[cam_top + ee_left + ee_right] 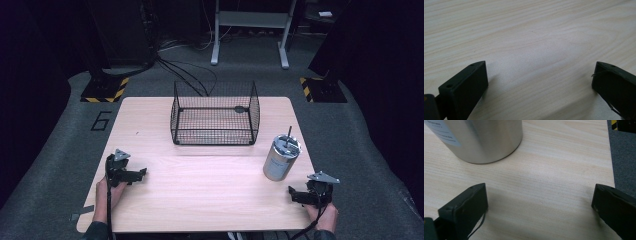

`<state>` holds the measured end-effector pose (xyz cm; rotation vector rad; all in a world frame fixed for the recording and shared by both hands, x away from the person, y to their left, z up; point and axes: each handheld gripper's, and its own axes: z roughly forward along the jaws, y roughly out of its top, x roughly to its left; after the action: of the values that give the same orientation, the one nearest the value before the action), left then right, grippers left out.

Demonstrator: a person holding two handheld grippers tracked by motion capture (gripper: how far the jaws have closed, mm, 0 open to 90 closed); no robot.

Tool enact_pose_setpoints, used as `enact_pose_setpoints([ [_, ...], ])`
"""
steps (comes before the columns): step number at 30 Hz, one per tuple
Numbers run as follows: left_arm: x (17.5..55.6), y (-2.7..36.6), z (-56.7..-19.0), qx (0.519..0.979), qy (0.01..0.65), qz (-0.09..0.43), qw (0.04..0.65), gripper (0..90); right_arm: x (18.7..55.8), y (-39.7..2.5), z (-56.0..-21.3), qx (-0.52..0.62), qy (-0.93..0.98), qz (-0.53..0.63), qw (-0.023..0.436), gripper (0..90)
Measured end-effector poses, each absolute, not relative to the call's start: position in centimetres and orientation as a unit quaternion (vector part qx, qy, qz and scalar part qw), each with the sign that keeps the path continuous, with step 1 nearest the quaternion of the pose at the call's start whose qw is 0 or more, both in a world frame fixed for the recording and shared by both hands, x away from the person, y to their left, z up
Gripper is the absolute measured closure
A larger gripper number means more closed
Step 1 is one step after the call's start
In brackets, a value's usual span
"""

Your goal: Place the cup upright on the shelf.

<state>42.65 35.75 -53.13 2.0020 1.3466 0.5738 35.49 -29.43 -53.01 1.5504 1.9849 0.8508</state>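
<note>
**Both grippers low on the table, jaws wide, can untouched**

We hold the left gripper (142, 172) near the table's (200, 200) near-left corner. In the left gripper view its jaws stand far apart with bare wood grain between them and grip nothing. We hold the right gripper (291, 192) at the near-right corner; in the right gripper view its jaws are spread just as wide and also grip nothing.

The can (281, 157), a plain steel cylinder, stands upright on the table's right side, near the right gripper but apart from it, a little farther from us. A thin dark rod (289, 133) sticks up from its top. In the right gripper view the can (486, 140) sits ahead and to the left of the jaws, with open wood between it and them.

A black wire basket (215, 114) stands at the far middle of the table, well apart from the can and from both grippers. A small dark thing (240, 108) lies inside it near its far right corner; we cannot tell what it is.

The can carries a pale label (442, 132) with a few lines of print, too small and blurred to read. On the grey floor left of the table a large "6" (101, 120) is marked. Yellow-and-black striped plates (105, 90) lie on the floor beyond the table's far corners.
</note>
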Motion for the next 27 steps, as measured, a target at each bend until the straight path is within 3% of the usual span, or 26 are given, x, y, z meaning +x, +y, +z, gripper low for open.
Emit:
enact_pose_setpoints([
  [27, 44.3, 35.9, -53.2, 0.751, 0.526, 0.232, 0.324, 0.5, 35.8, -29.1, -52.7, 0.569, 0.727, 0.303, 0.236, 0.0],
])
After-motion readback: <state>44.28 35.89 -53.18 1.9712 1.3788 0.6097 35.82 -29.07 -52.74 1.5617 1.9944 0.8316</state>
